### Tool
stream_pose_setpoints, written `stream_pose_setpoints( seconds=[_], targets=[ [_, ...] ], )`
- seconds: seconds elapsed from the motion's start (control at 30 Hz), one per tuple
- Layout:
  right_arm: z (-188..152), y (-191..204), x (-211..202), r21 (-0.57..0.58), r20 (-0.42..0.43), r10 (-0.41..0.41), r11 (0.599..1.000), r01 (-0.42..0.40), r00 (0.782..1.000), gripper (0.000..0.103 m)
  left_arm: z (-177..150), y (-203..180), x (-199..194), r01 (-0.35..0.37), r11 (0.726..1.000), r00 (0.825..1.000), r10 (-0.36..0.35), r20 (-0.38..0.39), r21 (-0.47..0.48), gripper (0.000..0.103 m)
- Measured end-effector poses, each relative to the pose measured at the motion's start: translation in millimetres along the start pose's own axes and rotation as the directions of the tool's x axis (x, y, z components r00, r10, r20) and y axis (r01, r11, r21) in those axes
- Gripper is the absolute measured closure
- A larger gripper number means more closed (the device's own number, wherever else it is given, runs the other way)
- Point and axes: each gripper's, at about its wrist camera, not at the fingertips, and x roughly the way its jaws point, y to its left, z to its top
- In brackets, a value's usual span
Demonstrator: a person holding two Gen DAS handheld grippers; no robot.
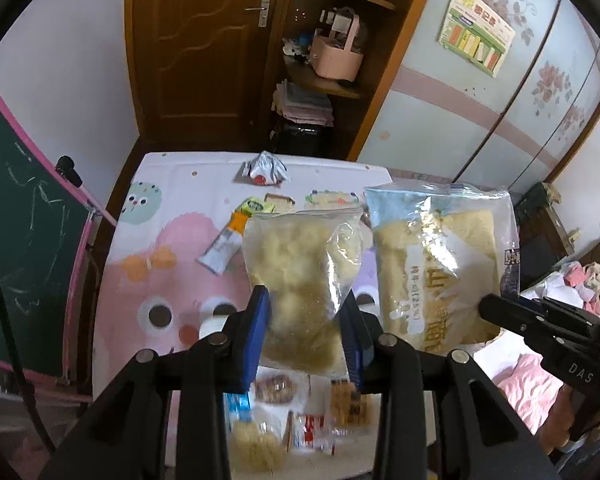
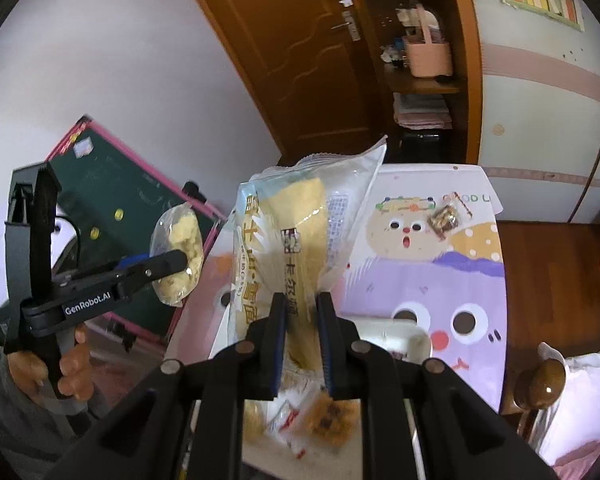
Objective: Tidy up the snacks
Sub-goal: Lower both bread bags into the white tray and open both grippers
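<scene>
Tabletop [image 1: 140, 240] w/ cartoon-print cover reading "GOOD L…" carries loose snack packs, incl. a crumpled silver wrapper [image 1: 265, 169] at the far edge and an orange-capped tube [image 1: 225, 246]. Right hand-held gripper [image 2: 302, 312] pinches a big clear bread bag [image 2: 284, 240] w/ yellow Chinese lettering and "(25%)", held up above the tabletop. Left hand-held gripper [image 1: 306, 320], body marked "GenRobot.AI", pinches a smaller clear bag of pale puffs [image 1: 300, 272], held just beside the bread bag.

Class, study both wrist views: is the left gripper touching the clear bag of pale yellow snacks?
Touching. The left wrist view shows the left gripper clamping the clear snack bag between both blue pads.
</scene>
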Motion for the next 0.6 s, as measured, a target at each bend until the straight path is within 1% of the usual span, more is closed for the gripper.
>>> stream_pose_setpoints(
  seconds=[0.1, 0.2, 0.33, 0.43, 0.6],
  targets=[
    [-16, 7, -9, -0.023, -0.023, -0.011, 1.0, 0.011, 1.0, 0.088, -21, -7, -9, -0.018, 1.0, 1.0, 0.018, -0.009, 0.01, 0.07],
    [-31, 9, -12, -0.029, -0.047, -0.029, 0.999, 0.028, 0.998, 0.088, -40, -13, -13, -0.051, 0.998, 0.998, 0.051, -0.022, 0.02, 0.07],
    [-45, 9, -13, -0.009, -0.07, -0.016, 1.0, 0.016, 0.997, 0.088, -63, -17, -13, -0.086, 0.996, 0.995, 0.087, -0.043, 0.021, 0.07],
    [-53, 11, -13, -0.012, -0.08, -0.016, 1.0, 0.015, 0.997, 0.088, -73, -21, -10, -0.129, 0.991, 0.99, 0.13, -0.046, 0.036, 0.07],
    [-67, 12, -3, -0.018, -0.125, -0.052, 0.999, 0.05, 0.991, 0.088, -83, -27, 0, -0.198, 0.978, 0.978, 0.202, -0.046, 0.071, 0.07]
  ],
)
